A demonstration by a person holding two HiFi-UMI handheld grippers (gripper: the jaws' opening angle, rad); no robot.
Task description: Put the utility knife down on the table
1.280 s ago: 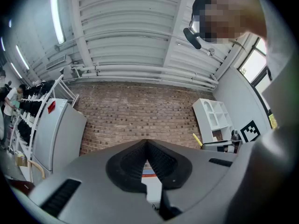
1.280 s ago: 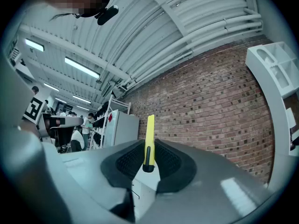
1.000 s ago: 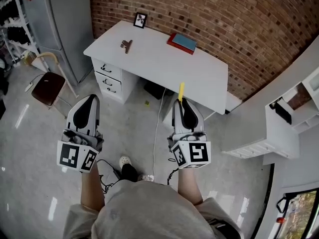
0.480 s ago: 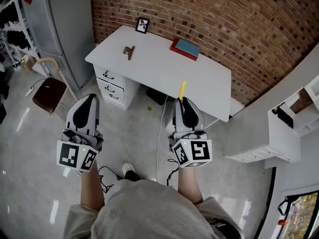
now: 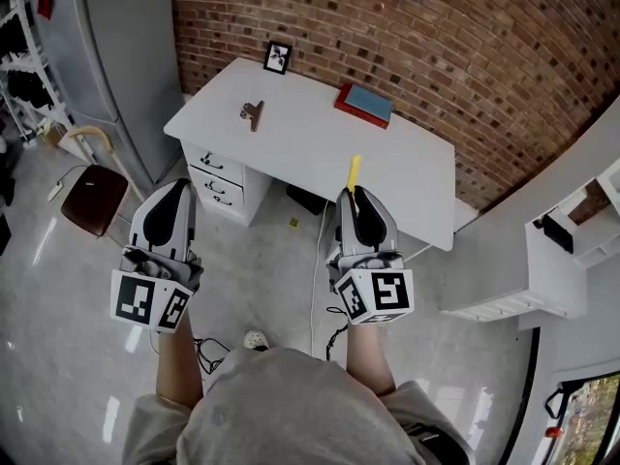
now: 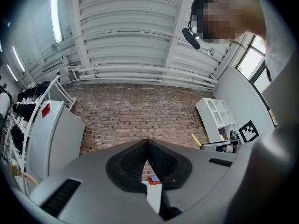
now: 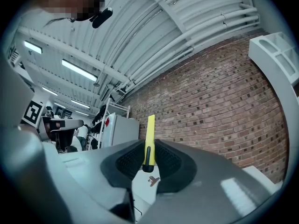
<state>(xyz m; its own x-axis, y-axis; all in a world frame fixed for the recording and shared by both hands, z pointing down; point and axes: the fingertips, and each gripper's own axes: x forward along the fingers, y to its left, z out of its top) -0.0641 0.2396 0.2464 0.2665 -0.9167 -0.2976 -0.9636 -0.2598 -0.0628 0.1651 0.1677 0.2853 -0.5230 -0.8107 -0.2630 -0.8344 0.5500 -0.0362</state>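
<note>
A: Red brick wall [image 5: 465,56] across the back, white desk [image 5: 320,134] with drawers set against it.
B: Glossy grey floor [image 5: 58,289], brown chair [image 5: 92,184] left, white shelving [image 5: 572,250] right, strip lights [image 7: 79,70] glowing overhead.

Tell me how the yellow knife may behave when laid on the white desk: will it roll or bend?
The knife stands straight out of the right tongs without sagging, so probably stiff. Its body looks flat and slim, so it should lie still, not roll. The desk looks smooth, so it may slide if nudged.
</note>
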